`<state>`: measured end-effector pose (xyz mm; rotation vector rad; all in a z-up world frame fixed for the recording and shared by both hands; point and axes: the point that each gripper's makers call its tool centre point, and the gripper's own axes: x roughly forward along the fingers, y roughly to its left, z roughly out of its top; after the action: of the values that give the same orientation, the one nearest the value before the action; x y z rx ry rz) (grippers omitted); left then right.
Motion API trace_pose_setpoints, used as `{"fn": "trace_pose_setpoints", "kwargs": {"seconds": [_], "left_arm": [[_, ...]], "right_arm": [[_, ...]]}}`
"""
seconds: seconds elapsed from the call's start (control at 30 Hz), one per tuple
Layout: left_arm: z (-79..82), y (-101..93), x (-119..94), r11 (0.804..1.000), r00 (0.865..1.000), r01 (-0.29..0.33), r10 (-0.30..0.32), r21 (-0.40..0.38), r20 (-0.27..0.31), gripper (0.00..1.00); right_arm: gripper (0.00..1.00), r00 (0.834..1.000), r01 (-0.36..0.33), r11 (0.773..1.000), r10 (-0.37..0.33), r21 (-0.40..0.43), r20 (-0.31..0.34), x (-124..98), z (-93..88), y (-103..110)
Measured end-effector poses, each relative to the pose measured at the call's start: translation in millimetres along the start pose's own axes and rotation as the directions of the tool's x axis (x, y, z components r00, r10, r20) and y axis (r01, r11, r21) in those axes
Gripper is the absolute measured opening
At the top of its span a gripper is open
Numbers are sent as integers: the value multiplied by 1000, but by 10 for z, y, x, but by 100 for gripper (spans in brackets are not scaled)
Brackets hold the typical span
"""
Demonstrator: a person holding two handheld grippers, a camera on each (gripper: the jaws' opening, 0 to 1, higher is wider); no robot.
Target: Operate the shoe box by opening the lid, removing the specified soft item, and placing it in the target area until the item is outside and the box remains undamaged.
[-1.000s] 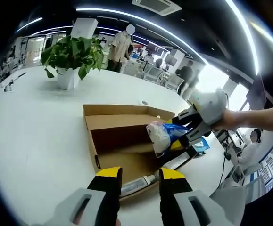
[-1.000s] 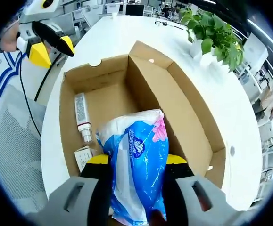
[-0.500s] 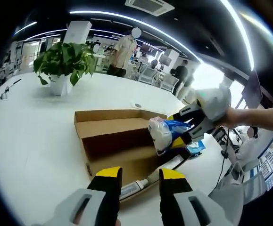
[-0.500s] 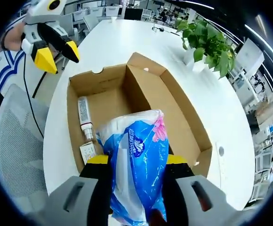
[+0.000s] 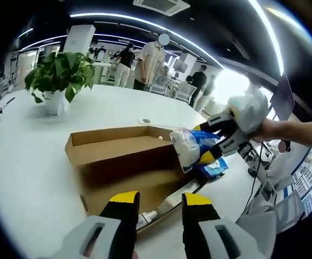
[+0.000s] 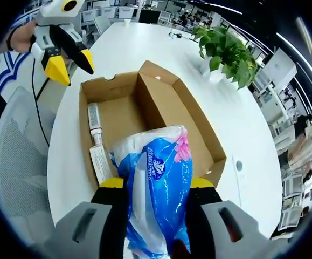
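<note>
Clamped between the right gripper (image 6: pixel 153 186) jaws, a soft blue-and-white pack (image 6: pixel 154 202), lifted above the open shoe box (image 6: pixel 169 116), judged ready for carrying to the target area; left gripper (image 5: pixel 154 200) parted and empty near the box's front wall, seemingly on hand to steady the cardboard; left inside on the box floor, a tube (image 6: pixel 94 121) and a small carton (image 6: pixel 100 163); beyond, a white table (image 5: pixel 26 156) with a potted plant (image 5: pixel 56 78) toward its far edge, then an open office with people standing under strip lights
</note>
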<state>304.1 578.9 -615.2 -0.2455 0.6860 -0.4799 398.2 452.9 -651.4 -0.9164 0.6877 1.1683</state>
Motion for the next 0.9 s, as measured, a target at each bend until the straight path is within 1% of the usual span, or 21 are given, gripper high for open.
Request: {"fn": "trace_pose_setpoints", "kwargs": {"seconds": [0.07, 0.2, 0.6, 0.9], "left_arm": [[11, -38, 31, 1000, 1000, 6, -6, 6, -2, 32], [21, -108, 78, 1000, 1000, 15, -15, 20, -8, 32], [-6, -268, 138, 997, 999, 32, -30, 67, -39, 32], [-134, -339, 120, 993, 996, 45, -36, 105, -85, 35]], "right_arm": [[37, 1000, 6, 1000, -6, -6, -8, -41, -71, -6], [37, 1000, 16, 1000, -15, 10, -14, -107, -210, -29], [37, 998, 41, 997, -37, 65, -48, -345, -750, 3], [37, 995, 72, 990, -62, 123, -77, -576, -1218, 4]]}}
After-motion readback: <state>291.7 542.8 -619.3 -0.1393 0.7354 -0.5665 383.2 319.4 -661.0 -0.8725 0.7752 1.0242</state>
